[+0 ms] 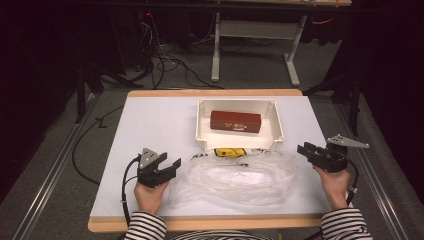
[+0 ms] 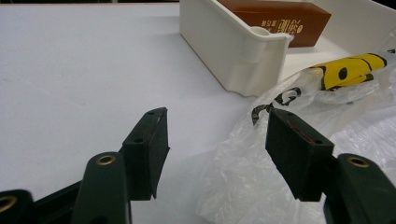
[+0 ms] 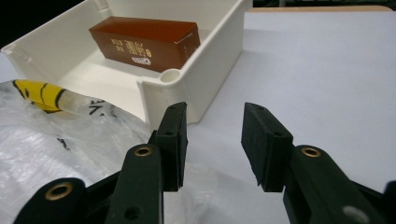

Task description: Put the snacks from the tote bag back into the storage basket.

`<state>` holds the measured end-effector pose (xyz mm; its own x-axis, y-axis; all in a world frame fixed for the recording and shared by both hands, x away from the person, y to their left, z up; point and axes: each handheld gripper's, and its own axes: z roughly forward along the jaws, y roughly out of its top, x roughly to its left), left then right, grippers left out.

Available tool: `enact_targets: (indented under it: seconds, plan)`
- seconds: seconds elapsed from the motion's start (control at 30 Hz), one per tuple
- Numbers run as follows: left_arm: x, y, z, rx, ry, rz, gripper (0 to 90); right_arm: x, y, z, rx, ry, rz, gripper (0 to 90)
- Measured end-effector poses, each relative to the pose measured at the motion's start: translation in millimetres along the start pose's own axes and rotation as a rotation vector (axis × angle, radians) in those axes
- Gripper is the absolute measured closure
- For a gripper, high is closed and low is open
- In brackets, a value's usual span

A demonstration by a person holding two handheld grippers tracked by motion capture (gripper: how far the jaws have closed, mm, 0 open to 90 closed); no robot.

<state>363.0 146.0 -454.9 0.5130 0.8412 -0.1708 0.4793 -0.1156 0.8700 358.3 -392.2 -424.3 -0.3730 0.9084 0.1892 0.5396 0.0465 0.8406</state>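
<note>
Both tongs (image 1: 170, 166) (image 1: 306, 150) gape beside plastic bag (image 1: 235, 177) fronting tray (image 1: 202, 131).

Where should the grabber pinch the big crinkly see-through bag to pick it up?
Probably at the crumpled left edge of the clear, crinkly plastic bag. It lies flat and limp on the white table, so only raised folds give the jaws something to bite. The open left gripper already faces those folds, so come in low from the left, away from the white plastic tray.

One white tray (image 1: 202, 131), one brown box (image 1: 235, 121), one plastic bag (image 1: 235, 179), one yellow item (image 1: 229, 152), two tongs.
</note>
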Motion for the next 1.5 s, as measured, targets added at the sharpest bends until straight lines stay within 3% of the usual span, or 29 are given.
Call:
enact_targets:
  seconds: [0.3,0.77,1.5]
  plan:
    - [7.5,-1.8,3.3,0.018,0.023,-0.018,39.5,-10.9,-13.9,4.6,0.014,-0.028,0.046,61.1]
    - [17.7,-3.1,15.1,0.035,0.07,-0.047,39.5,-21.1,-22.5,19.0,0.048,-0.072,0.08,60.6]
    - [20.8,-7.6,31.6,0.068,0.123,-0.032,39.4,-22.5,-29.3,34.6,0.073,-0.109,0.076,58.8]
